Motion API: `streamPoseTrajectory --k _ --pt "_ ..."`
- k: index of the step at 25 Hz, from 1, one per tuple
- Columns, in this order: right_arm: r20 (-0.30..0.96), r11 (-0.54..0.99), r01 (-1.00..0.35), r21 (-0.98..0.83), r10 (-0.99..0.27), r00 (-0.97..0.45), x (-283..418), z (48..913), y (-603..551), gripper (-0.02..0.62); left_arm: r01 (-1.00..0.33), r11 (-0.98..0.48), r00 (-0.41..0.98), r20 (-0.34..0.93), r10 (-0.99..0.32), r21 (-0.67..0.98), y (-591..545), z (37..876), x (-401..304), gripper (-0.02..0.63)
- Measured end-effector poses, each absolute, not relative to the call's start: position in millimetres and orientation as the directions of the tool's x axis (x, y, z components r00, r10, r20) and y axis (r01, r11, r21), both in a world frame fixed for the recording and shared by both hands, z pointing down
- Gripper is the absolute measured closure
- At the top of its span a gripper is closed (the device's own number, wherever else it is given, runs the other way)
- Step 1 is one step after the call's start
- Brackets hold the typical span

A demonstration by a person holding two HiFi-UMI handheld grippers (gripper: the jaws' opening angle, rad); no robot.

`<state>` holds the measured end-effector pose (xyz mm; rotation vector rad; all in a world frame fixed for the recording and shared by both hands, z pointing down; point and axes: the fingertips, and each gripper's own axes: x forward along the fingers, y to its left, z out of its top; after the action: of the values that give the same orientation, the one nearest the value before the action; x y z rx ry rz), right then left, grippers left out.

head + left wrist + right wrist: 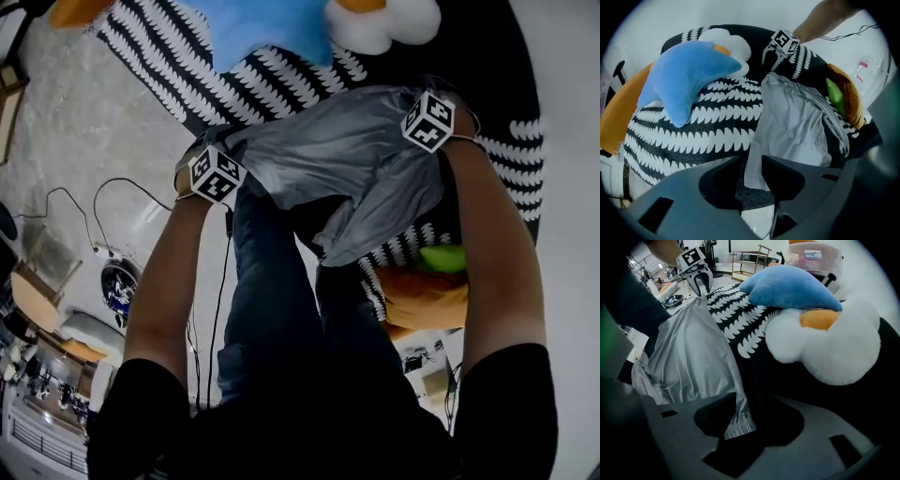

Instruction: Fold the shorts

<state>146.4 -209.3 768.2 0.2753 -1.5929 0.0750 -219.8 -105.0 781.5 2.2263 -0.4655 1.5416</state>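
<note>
The grey shorts (347, 150) hang spread between the two grippers, above a black-and-white patterned cover (693, 136). The left gripper (747, 161) has its jaws drawn in on one upper corner of the garment; in its own view the fabric edge runs between the two jaws and is pinched there. The right gripper (746, 401) is likewise clamped on the opposite upper corner, with a ribbed hem strip caught between its jaws. Neither gripper stands wide open; each is closed only as far as the cloth allows. The top edge of the shorts runs fairly taut from one gripper to the other, while the lower part sags in loose folds toward the near edge of the cover, just beside an orange cushion (427, 300) carrying a green object (441, 258). Whether the lowest folds touch the cover cannot be determined. A blue star-shaped cushion (684, 79) lies on the far part of the cover, touching a white plush (834, 348) with an orange patch. Cables lie on the pale floor (84, 141) off the cover's left edge.
</note>
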Motion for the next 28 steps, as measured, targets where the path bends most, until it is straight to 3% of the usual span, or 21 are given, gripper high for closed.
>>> streamPoseTrajectory --k 9,12,18,28 --pt "0.999 0.990 -0.134 0.047 -0.044 0.024 165 790 -196 0.425 -0.477 -0.868 0.284 0.959 -0.006 0.136 -89 800 -214 0.483" --pt "0.998 0.993 -0.110 0.051 -0.046 0.049 162 804 -191 0.448 -0.465 -0.876 0.262 0.965 0.003 0.129 -88 802 -222 0.523" --pt "0.991 0.996 -0.056 0.076 -0.069 0.114 170 816 -196 0.577 -0.472 -0.873 0.256 0.967 -0.005 0.120 -95 807 -227 0.574" --pt "0.980 0.987 -0.028 0.157 -0.152 0.130 177 778 -195 0.586 -0.405 -0.905 0.286 0.958 0.010 0.130 -68 757 -220 0.584"
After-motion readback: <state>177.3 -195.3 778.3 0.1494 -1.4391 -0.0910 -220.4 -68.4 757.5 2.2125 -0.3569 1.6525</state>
